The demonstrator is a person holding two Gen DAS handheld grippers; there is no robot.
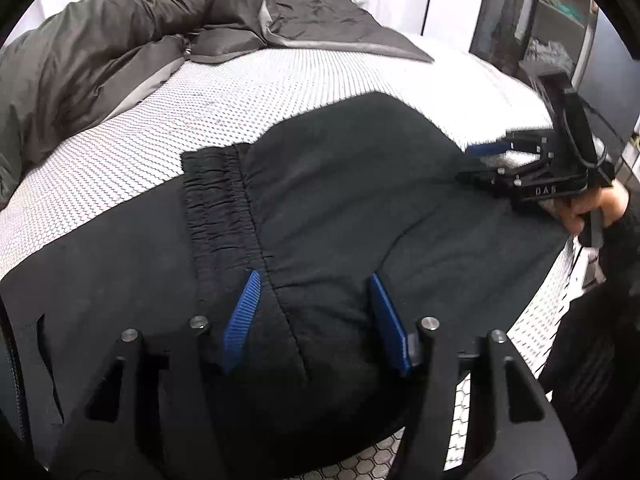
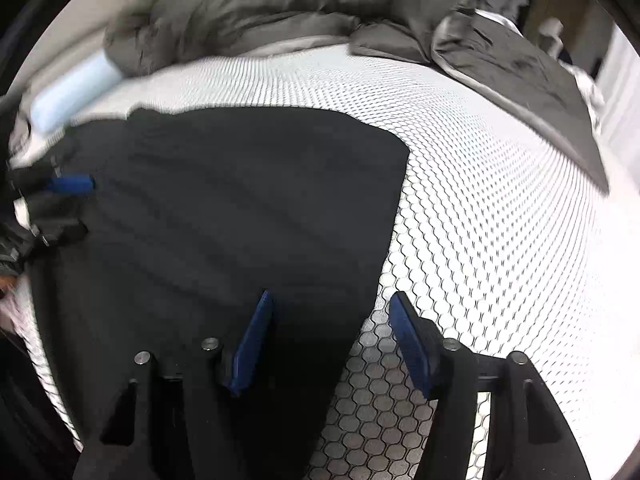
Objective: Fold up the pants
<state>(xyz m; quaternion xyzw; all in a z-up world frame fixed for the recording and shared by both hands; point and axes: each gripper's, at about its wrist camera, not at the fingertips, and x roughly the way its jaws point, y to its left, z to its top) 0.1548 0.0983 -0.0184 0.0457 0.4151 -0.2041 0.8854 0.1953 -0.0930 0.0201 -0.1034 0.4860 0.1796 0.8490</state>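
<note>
Left wrist view: black pants [image 1: 320, 208] lie flat on the white honeycomb-patterned mattress [image 1: 240, 92], filling the frame's centre and lower half. The gathered elastic waistband [image 1: 218, 208] runs from about 11 o'clock down to 6 o'clock; the long axis of the cloth runs across it, from 9 to 3 o'clock. The left gripper [image 1: 316, 320] hangs at 6 o'clock, blue pads spread apart over the fabric beside the waistband, nothing clamped. At 3 o'clock the right gripper [image 1: 486, 162], held by a hand [image 1: 592, 208], sits at the pants' far edge, jaws parted; whether cloth lies between them cannot be told. A grey duvet [image 1: 100, 40] is heaped from 9 to 12 o'clock, apart from the pants.

Right wrist view: the pants [image 2: 224, 216] cover centre and left; their right edge runs from 1 o'clock down to 6 o'clock. The right gripper [image 2: 332, 340] straddles that edge, jaws apart, left pad over cloth, right pad over bare mattress [image 2: 500, 220], gripping nothing. The left gripper [image 2: 72, 204] shows at 9 o'clock, blurred. The duvet [image 2: 280, 4] lies along 12 o'clock, with a pale blue roll [image 2: 72, 88] at 10 o'clock
</note>
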